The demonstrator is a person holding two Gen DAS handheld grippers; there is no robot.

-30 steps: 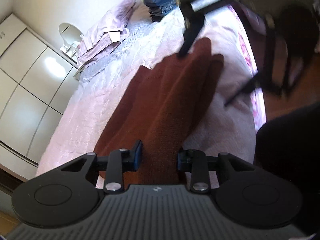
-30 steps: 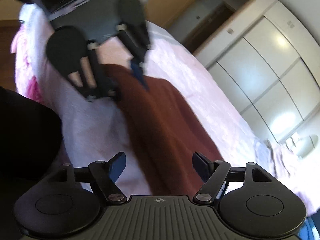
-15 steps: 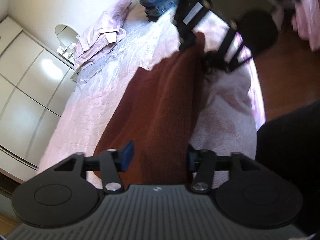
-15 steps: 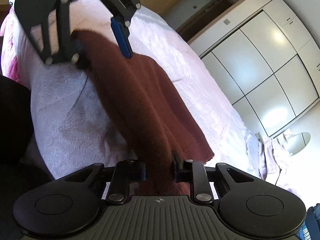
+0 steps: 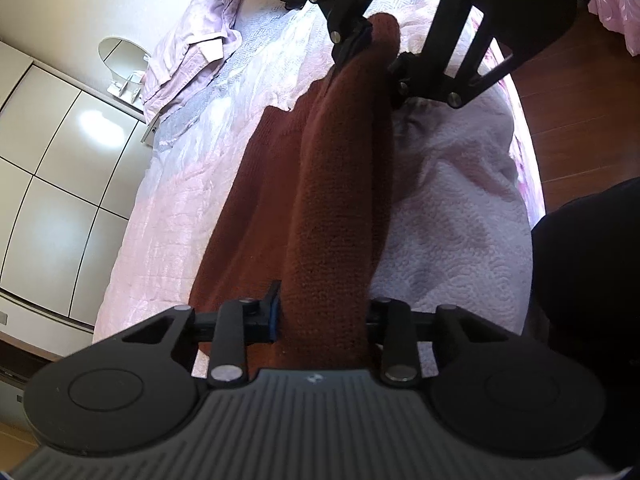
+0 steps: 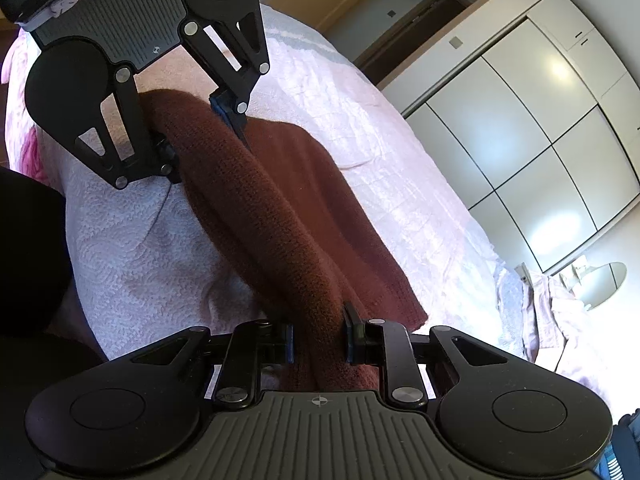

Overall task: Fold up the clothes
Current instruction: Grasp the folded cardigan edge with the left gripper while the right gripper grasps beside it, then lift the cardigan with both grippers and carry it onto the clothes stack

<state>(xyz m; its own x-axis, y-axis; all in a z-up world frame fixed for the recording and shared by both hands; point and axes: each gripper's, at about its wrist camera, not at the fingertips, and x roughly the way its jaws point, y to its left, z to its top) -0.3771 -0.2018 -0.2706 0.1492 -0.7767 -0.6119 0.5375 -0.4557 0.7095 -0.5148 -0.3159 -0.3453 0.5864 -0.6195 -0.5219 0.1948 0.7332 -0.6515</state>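
left gripper [image 5: 322, 316]: jaws closing, a bunched edge of the brown sweater [image 5: 336, 184] fills the gap between them, blue pad on its left side pressed into the knit, so it is grasping the sweater

from that gripper the lifted fold runs straight ahead as a thick ridge, up to the right gripper [image 5: 376, 52] at the far end, which pinches the other end of the same edge

left of the ridge the rest of the sweater lies flat on the pink bedspread [image 5: 180, 200]. further ahead and left, a pale lilac shirt [image 5: 192, 48] lies crumpled near the head of the bed, a round white mirror [image 5: 120, 52] just beyond it, white wardrobe doors [image 5: 52, 160] far left

right of the ridge, a white textured blanket [image 5: 452, 208] covers the bed edge, then wood floor [image 5: 580, 112]. dark clothing of the person at far right, can't tell more

right gripper [image 6: 318, 340]: clenched on the sweater [image 6: 280, 216], both pads against the knit, fabric bunched tight between them

from here the ridge runs ahead and to the left, up to the left gripper [image 6: 200, 120], seen from the front with the sweater end between its fingers

left of the ridge the white blanket [image 6: 140, 240], right of it the flat half of the sweater on the bedspread [image 6: 360, 140]

far right: wardrobe doors [image 6: 540, 140], mirror [image 6: 604, 284] and shirt [image 6: 552, 312] low right. brown door ahead at top, past the bed
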